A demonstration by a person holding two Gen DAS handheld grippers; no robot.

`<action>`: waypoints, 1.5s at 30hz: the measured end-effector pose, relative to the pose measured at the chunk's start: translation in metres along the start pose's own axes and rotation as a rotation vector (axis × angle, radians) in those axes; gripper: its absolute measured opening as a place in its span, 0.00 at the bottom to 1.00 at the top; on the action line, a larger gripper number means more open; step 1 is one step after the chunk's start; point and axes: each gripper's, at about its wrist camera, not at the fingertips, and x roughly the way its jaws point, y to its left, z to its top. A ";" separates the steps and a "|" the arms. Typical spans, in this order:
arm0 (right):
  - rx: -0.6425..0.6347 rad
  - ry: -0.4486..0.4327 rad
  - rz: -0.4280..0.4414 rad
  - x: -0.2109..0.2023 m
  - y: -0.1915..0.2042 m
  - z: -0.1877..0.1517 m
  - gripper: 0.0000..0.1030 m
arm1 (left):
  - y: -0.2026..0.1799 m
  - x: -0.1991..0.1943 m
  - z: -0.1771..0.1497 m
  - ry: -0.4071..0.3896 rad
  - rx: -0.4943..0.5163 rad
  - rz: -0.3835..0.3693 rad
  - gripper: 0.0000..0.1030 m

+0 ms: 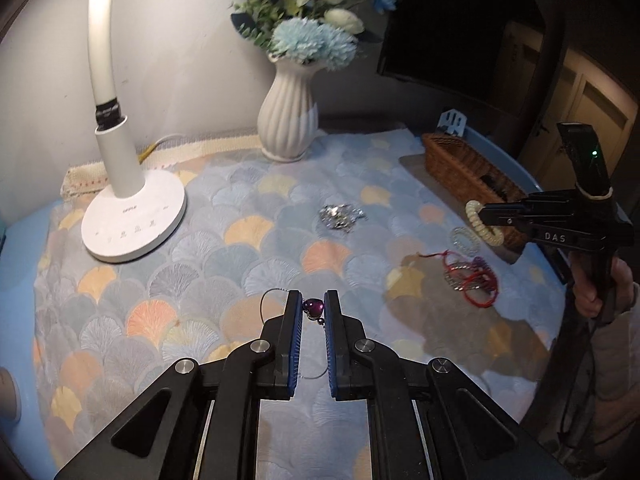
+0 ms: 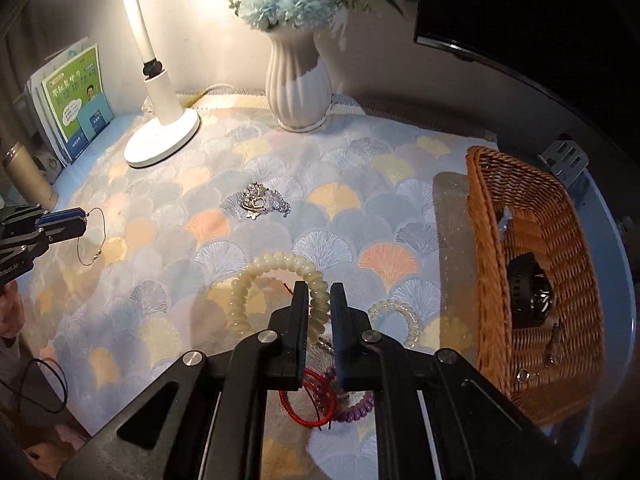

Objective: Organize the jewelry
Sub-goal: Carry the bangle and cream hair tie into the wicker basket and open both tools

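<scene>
Jewelry split between both grippers now, and a wicker basket (image 2: 560,248) waiting at the right edge of the cloth (image 1: 240,248). Left gripper (image 1: 313,308) clenched on a thin wire necklace (image 2: 93,236), purple stone (image 1: 313,305) pinched right at the fingertips, wire loop dangling clear of the cloth. Probably gripped at the stone because the wire alone offers little to bite on. Right gripper (image 2: 319,300) clamped on the cream coil bracelet (image 2: 272,280), one side of the ring nipped between the pads, the rest hanging free above the cloth. Held by the rim, likely so the ring can drop straight into the basket. Watch (image 2: 532,296) and a few small pieces already lying inside it. Left on the cloth: silver chain heap (image 2: 260,200) mid-table, clear bead bracelet (image 2: 396,316), red cord (image 2: 308,400) and purple coil (image 2: 356,404) tangled beneath the right gripper. Lamp (image 1: 132,216) and vase (image 1: 288,120) at the back, well clear of any carry toward the basket.
</scene>
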 end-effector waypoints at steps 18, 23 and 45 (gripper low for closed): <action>0.311 -0.164 -0.184 -0.108 -0.133 -0.049 0.12 | -0.177 0.000 0.117 -0.066 0.292 -0.266 0.10; 0.428 -0.114 -0.200 -0.078 -0.193 -0.064 0.12 | -0.231 0.055 0.161 -0.035 0.352 -0.334 0.10; 0.530 0.064 -0.241 0.021 -0.266 -0.053 0.12 | -0.279 0.314 0.216 0.334 0.213 -0.519 0.10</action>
